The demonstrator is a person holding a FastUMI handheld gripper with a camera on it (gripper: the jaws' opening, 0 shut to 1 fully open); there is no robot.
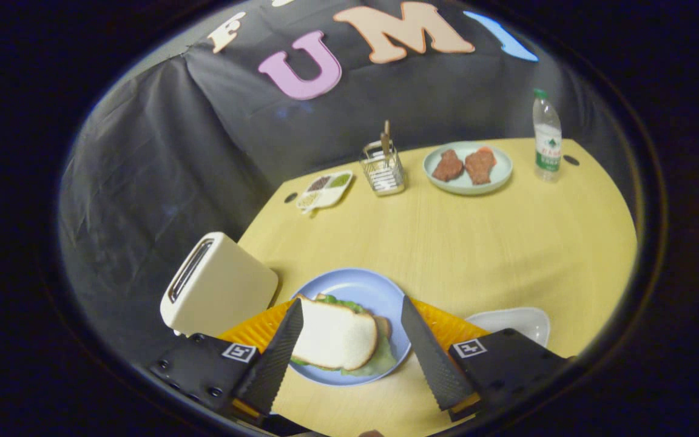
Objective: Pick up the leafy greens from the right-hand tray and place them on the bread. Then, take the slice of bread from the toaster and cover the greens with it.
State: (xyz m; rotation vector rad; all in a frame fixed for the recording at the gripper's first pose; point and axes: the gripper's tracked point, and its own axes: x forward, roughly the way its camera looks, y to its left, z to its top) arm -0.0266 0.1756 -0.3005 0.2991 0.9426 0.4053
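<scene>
The yellow counter (pixel 446 243) carries a blue plate (pixel 364 291). Left of the plate stands a toaster (pixel 219 285), right a white tray (pixel 516 320); beyond lie a condiment dish (pixel 325 190), utensil holder (pixel 383 170), meat plate (pixel 468 169) and bottle (pixel 547 136).

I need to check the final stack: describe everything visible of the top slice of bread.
The top slice of bread is white and pale-crusted, lying flat, slightly askew, on leafy greens that poke out at its far and right edges. The stack sits on a blue plate. The slice lies between the open gripper fingers, the left fingertip overlapping its edge; contact unclear.
</scene>
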